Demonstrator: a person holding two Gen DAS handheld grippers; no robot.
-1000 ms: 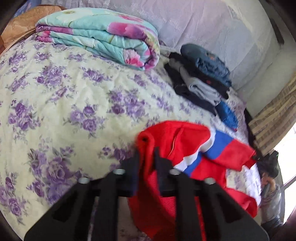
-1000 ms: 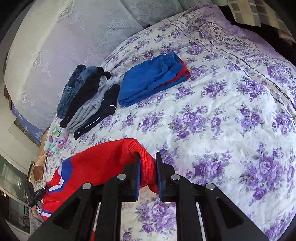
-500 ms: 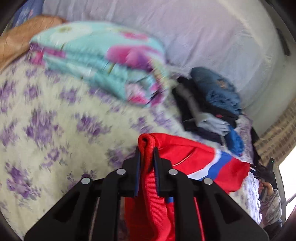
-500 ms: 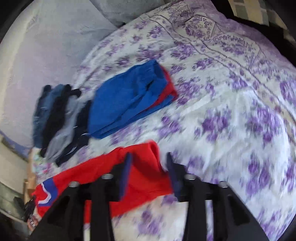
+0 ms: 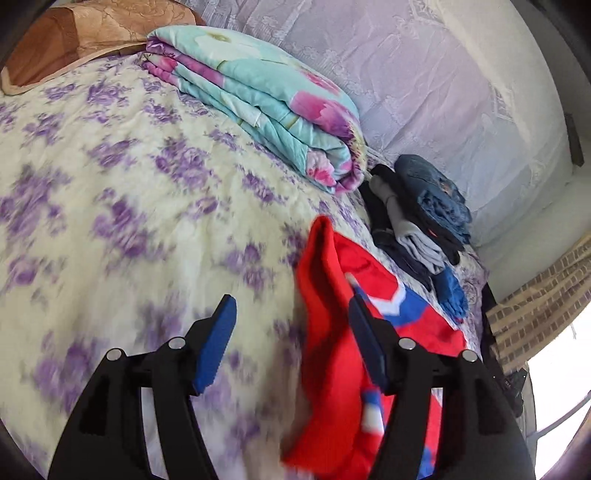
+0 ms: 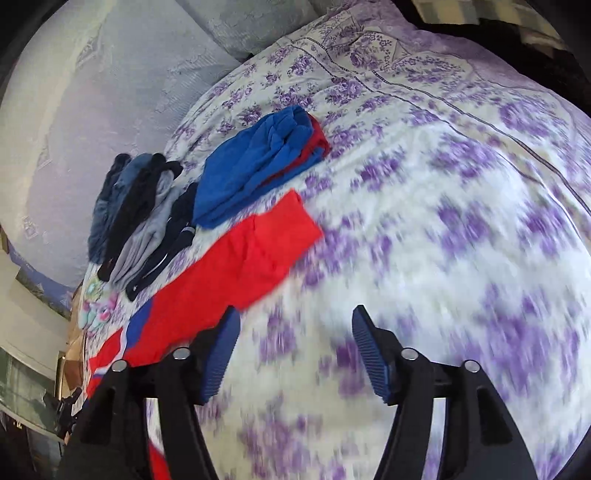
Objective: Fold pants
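Two views: both look down along the fingers onto one bed.
Surface: bedspread [image 5: 155, 206] printed with purple flowers (much of it blurred).
Room: folded quilt [image 5: 266, 103] and a brown pillow [image 5: 85, 33] at the far side; pale patterned wall [image 5: 424, 74] behind.
Other clothes: dark pile [image 6: 140, 218] near the wall, blue folded pants [image 6: 255, 162] just beside it.
Left gripper [image 5: 290, 332]: tilted downward, jaws opening, pads apart.
Right gripper [image 6: 291, 334]: tilted downward, jaws opening, only bedspread between them.
Red pants [image 5: 351, 350]: lying on the bed; a raised fold sits between the left pads, free of the left pad, contact with the right pad unclear.
Red pants, right view [image 6: 243, 266]: stretched flat, passing behind the left finger.
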